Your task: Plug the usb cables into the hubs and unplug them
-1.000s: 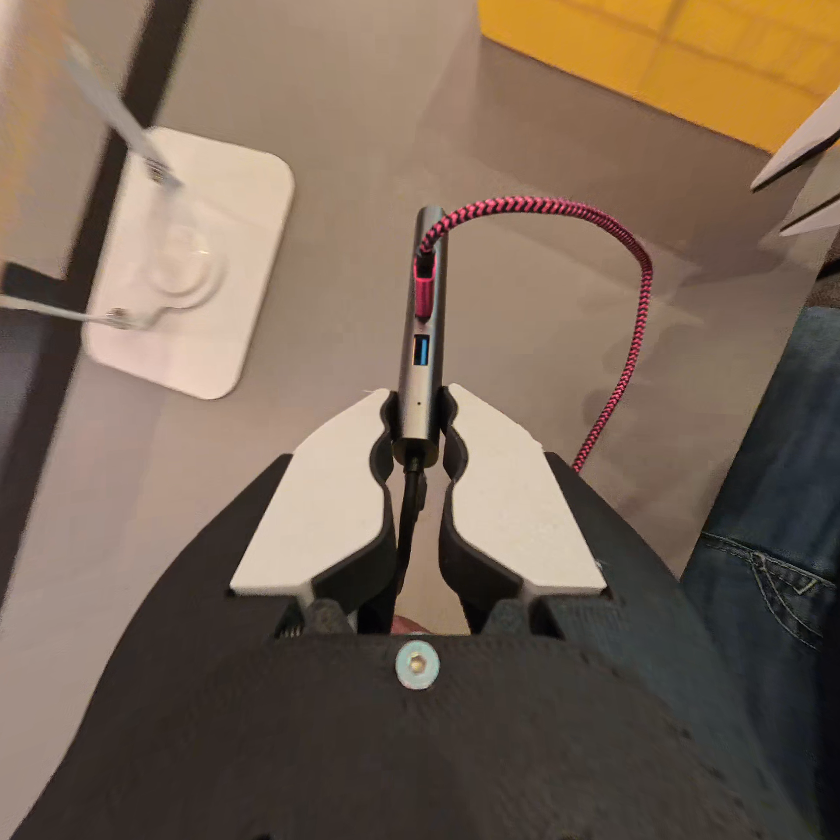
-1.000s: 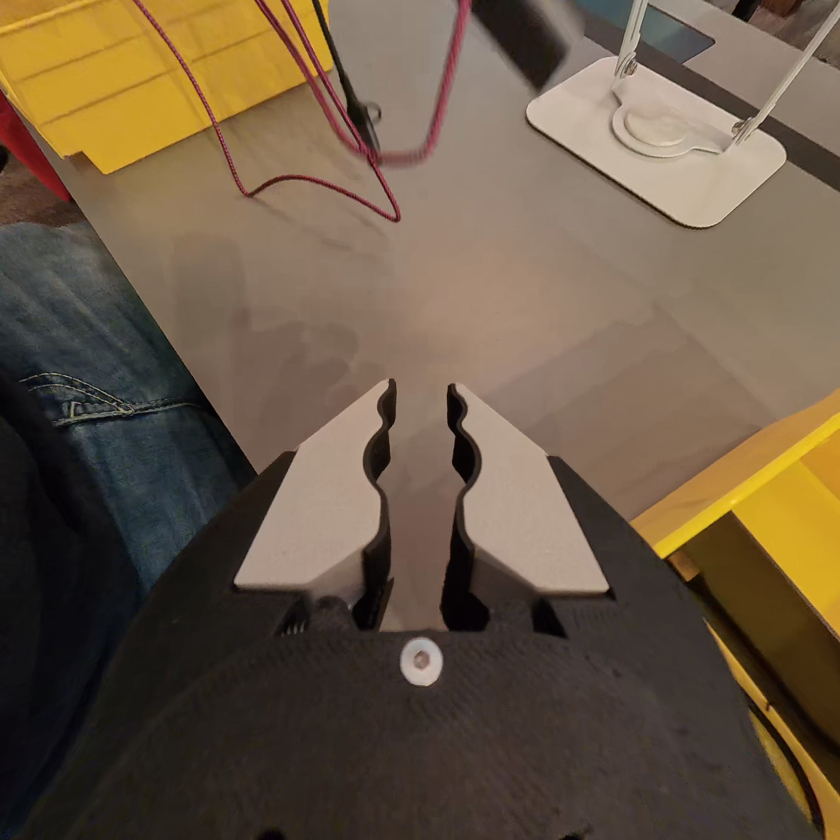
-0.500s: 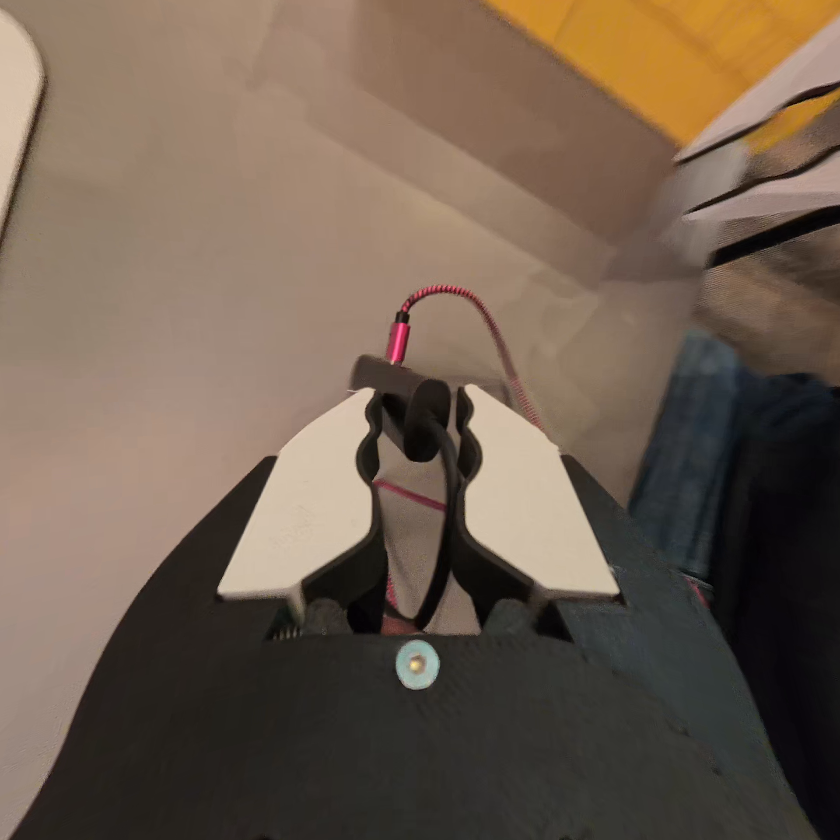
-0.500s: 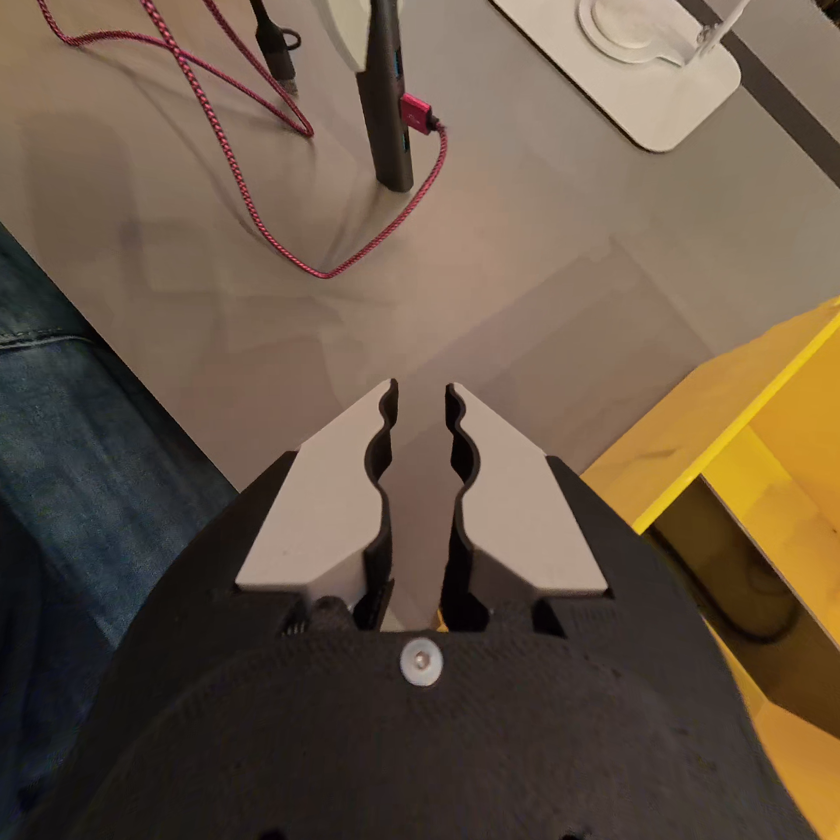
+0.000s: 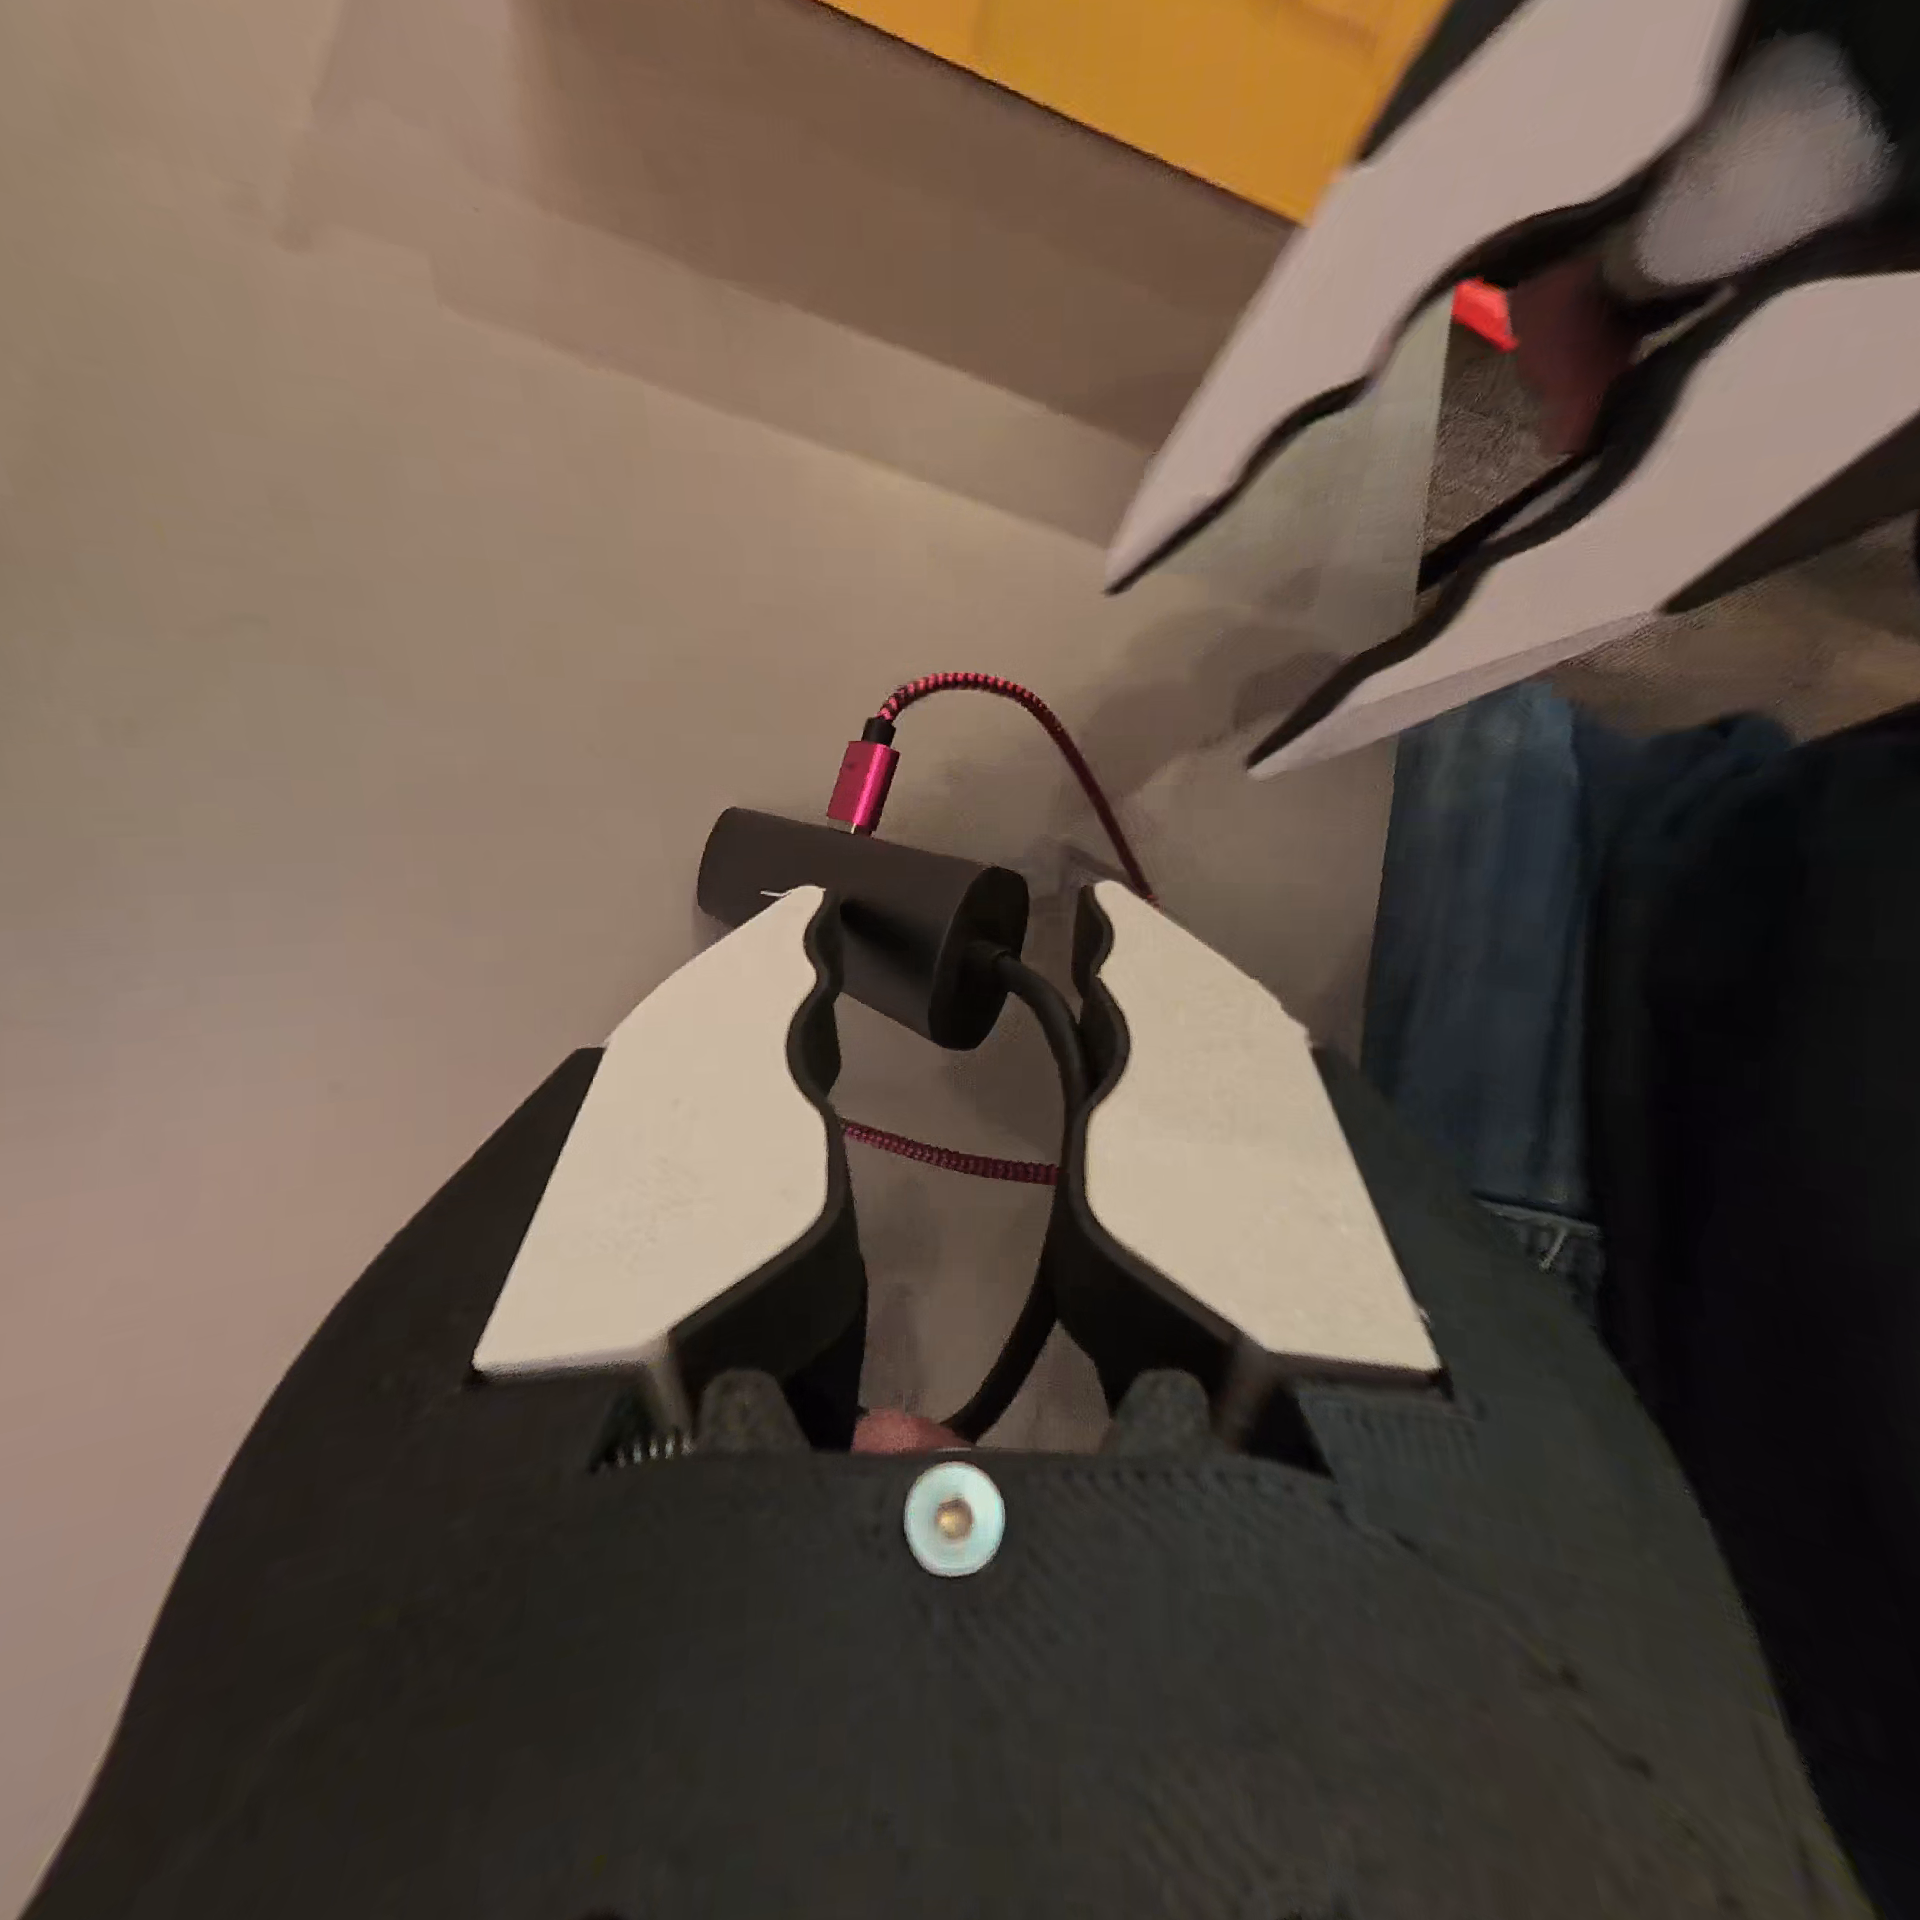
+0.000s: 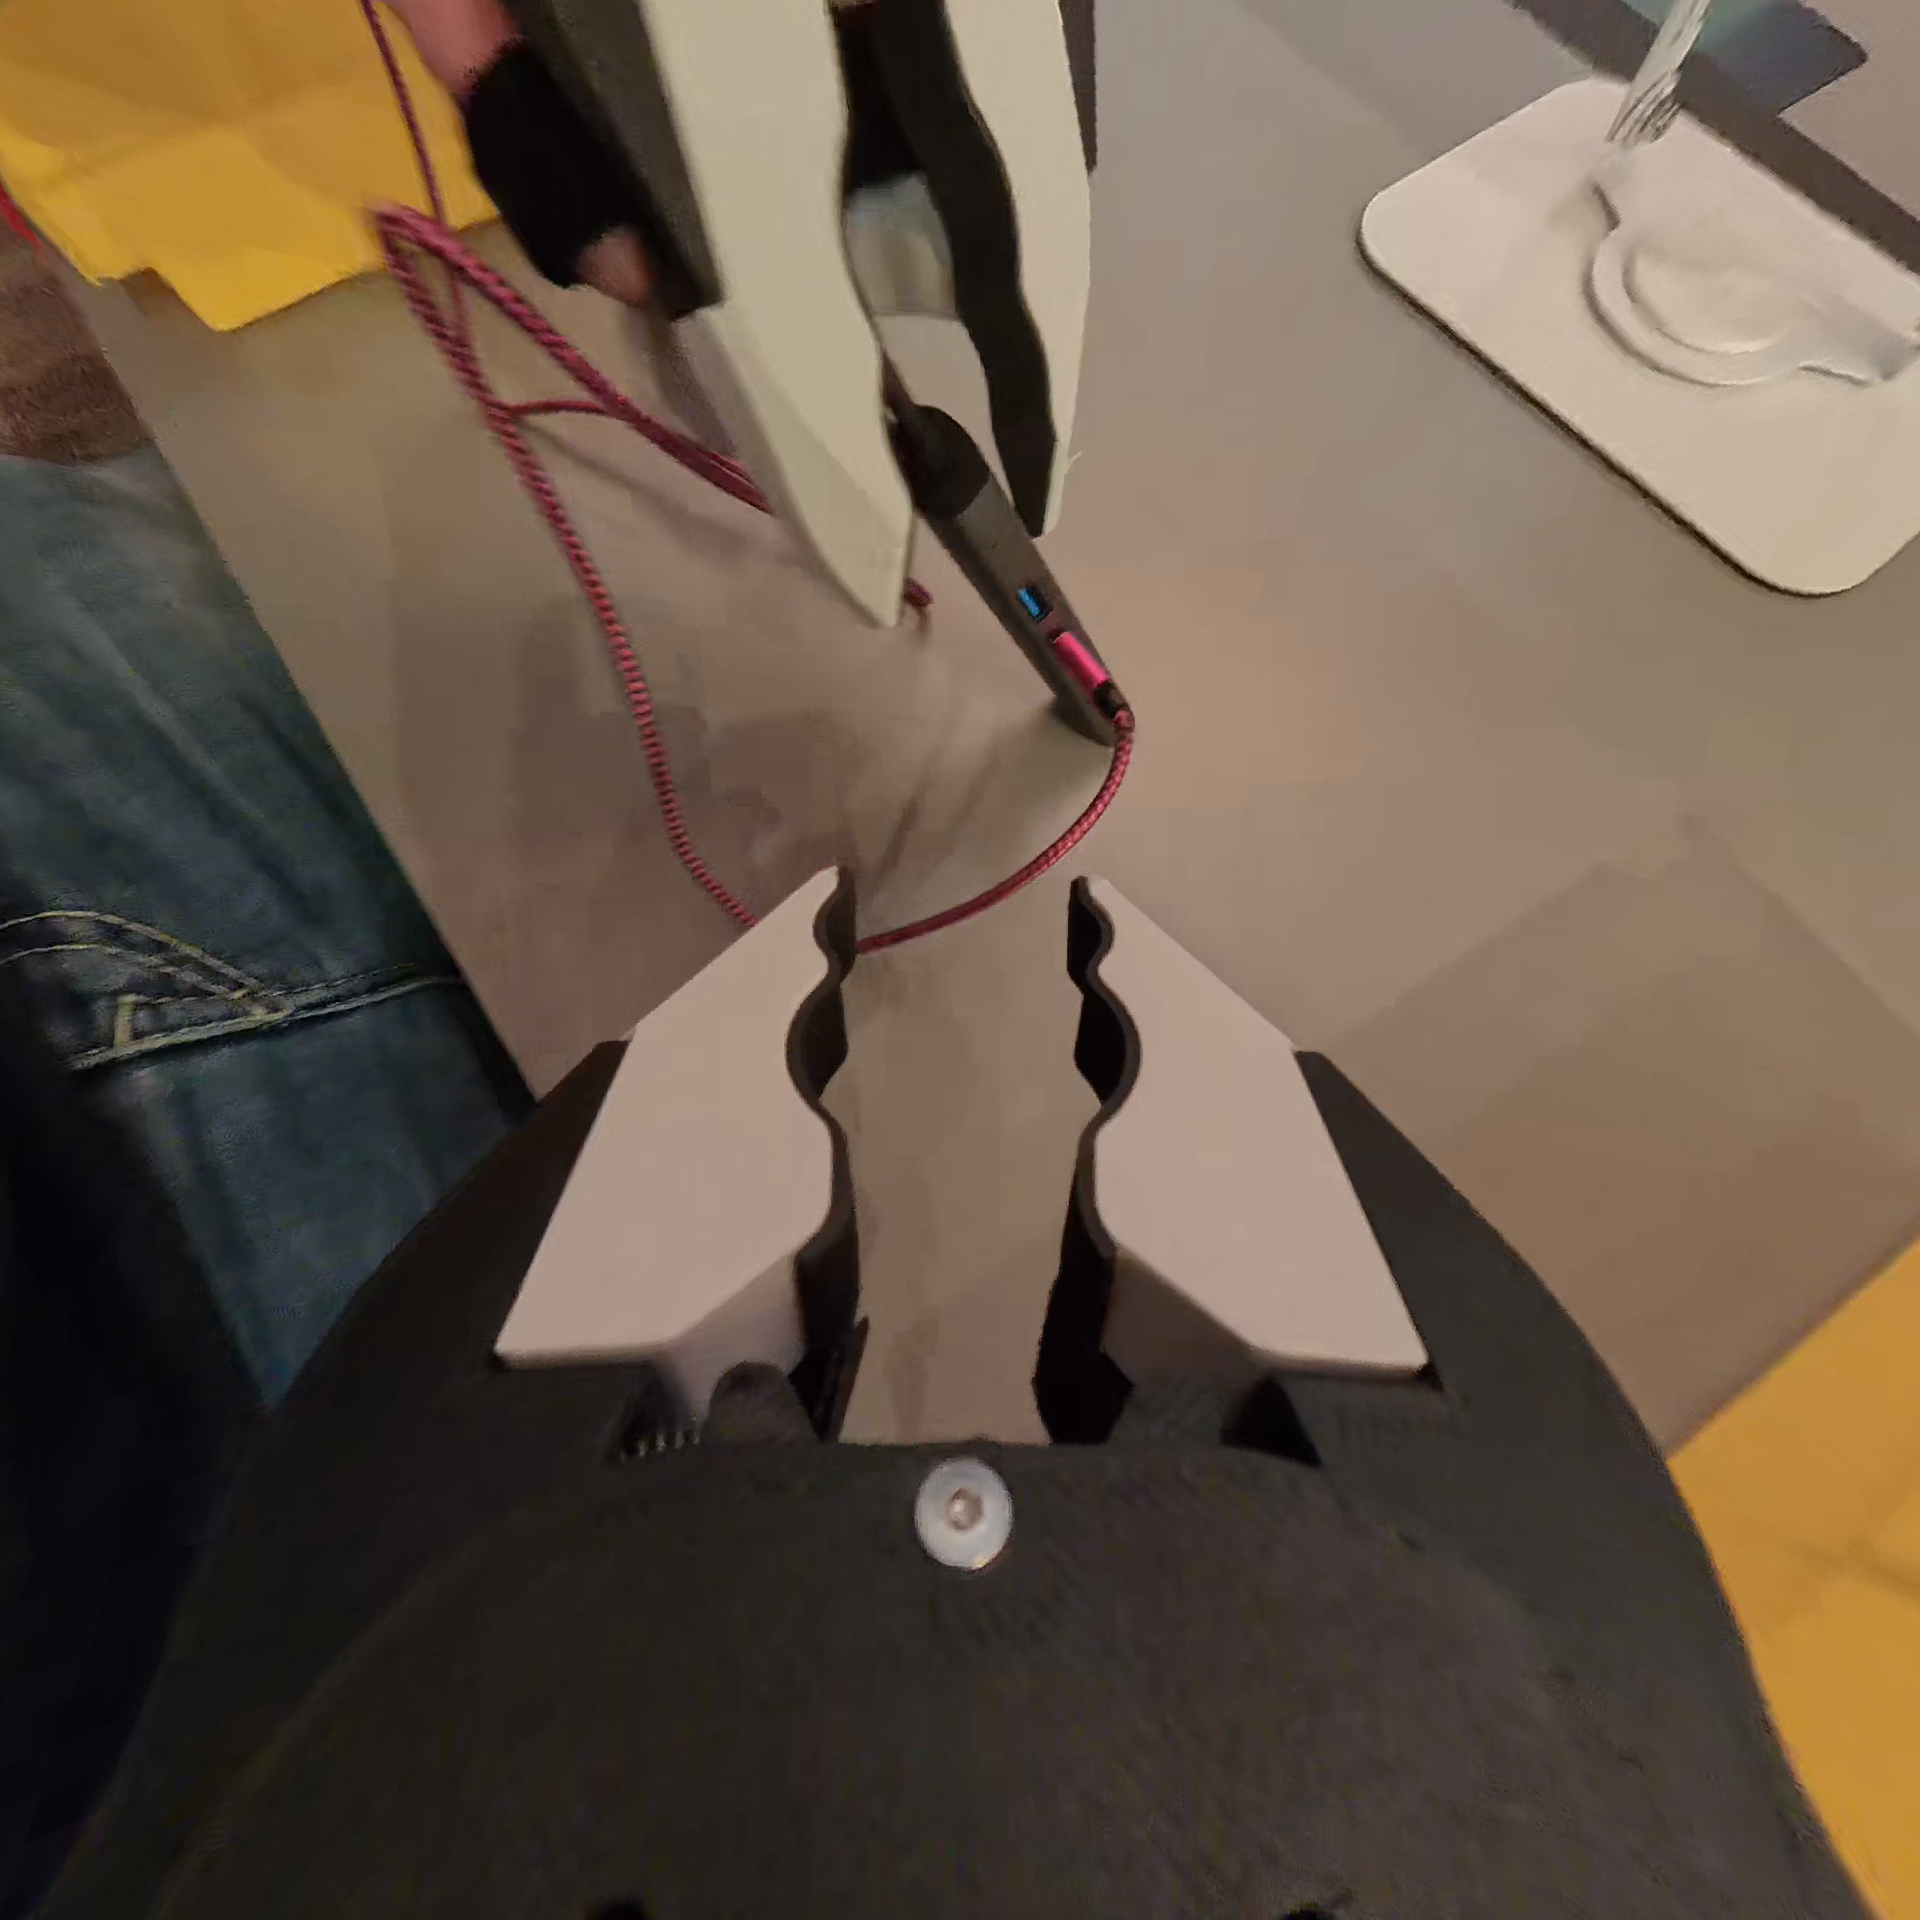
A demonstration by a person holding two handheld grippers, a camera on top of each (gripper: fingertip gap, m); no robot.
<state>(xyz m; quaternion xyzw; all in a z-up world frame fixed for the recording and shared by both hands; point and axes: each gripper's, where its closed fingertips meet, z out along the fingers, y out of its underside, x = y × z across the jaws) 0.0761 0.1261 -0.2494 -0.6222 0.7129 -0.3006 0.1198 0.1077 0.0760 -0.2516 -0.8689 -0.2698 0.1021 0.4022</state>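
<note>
A dark grey USB hub [image 5: 883, 914] has a pink plug [image 5: 862, 784] of a pink braided cable [image 5: 997, 696] in one port. My left gripper [image 5: 951, 899] is open around the hub's near end. The hub leans on the left finger [image 5: 727, 997], with a gap to the right one. In the right wrist view the hub [image 6: 997, 540] slants down from the left gripper [image 6: 966, 566], its far end on the table [image 6: 1351, 831], plug [image 6: 1075, 660] still in. My right gripper [image 6: 958, 883] is open and empty, just short of the cable [image 6: 636, 707]. It also shows in the left wrist view [image 5: 1195, 665].
A white stand base [image 6: 1662, 343] sits at the far right of the grey table. Yellow boxes stand at the table's ends [image 5: 1143, 94] [image 6: 1818, 1507]. A person's jeans [image 6: 156, 779] are along the table's near edge. The hub's black lead [image 5: 1049, 1060] runs back between the left fingers. The tips of one gripper are about 7 cm away from the tips of the other.
My left jaws have opened off the hub, which now rests loose between them with its tip on the table. My right jaws have opened and moved closer to the hub.
</note>
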